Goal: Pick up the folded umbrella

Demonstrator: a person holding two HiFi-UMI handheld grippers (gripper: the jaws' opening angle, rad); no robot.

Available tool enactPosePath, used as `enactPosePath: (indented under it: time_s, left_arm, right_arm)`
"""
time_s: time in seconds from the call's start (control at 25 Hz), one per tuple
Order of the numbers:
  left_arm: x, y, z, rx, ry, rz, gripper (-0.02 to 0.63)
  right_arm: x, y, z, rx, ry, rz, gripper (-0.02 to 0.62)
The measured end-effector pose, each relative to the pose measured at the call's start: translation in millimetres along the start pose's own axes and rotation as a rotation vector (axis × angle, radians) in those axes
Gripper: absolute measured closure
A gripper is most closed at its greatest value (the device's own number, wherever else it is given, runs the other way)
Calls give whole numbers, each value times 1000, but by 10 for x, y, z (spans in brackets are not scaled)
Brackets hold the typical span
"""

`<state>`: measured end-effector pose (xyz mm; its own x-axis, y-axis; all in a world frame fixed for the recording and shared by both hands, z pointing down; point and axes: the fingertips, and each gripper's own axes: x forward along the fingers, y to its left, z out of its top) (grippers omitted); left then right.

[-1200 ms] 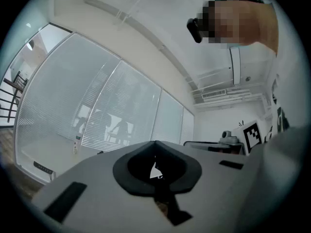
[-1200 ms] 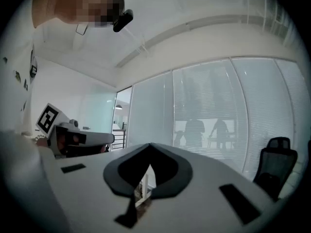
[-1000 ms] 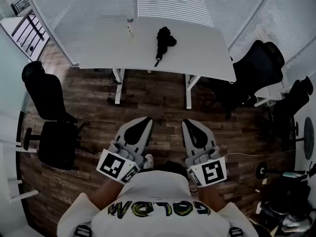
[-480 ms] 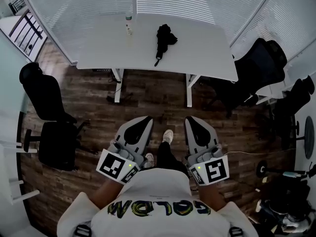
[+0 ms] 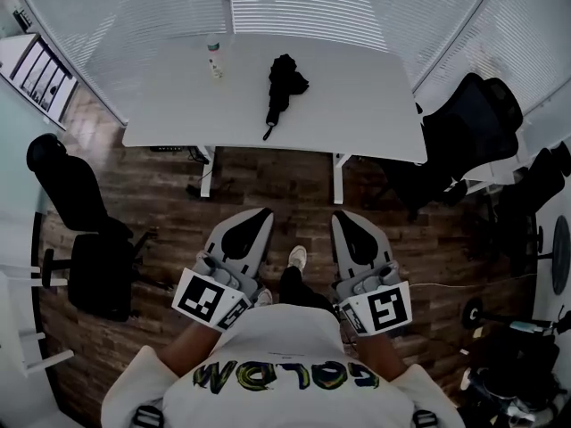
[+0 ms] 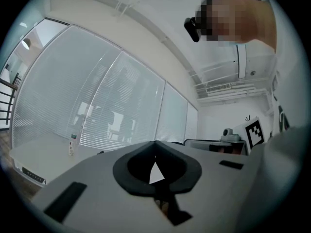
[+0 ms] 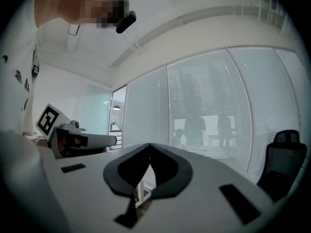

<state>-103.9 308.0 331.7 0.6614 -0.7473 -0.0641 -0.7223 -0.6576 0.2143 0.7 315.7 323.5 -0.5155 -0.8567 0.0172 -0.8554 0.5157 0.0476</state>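
The folded black umbrella (image 5: 280,84) lies on the far white table (image 5: 357,105), its handle end pointing toward me. Both grippers are held level at waist height over the wooden floor, well short of the table. My left gripper (image 5: 261,213) is shut with nothing in it; in the left gripper view its jaws (image 6: 155,142) meet at the tip. My right gripper (image 5: 342,217) is also shut and empty, its jaws (image 7: 149,144) touching at the tip in the right gripper view. The umbrella shows in neither gripper view.
A small bottle (image 5: 214,58) stands on the table left of the umbrella and also appears in the left gripper view as the bottle (image 6: 72,145). Black office chairs stand at the left (image 5: 76,221) and right (image 5: 473,119). Blind-covered glass walls close off the space behind the table.
The table and umbrella have come nearer and shifted slightly left in the head view. A foot stepped forward between the grippers. Both grippers stay shut.
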Motion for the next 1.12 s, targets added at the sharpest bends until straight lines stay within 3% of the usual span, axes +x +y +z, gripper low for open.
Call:
enactPosePath:
  time_s: [0.68, 1.12]
  left_arm:
    - [1681, 49, -12, 28, 9, 10, 594]
    - [2193, 267, -17, 31, 12, 39, 594]
  right_arm:
    - [577, -1554, 46, 2, -21, 17, 583]
    - [905, -2033, -25, 10, -1, 27, 583]
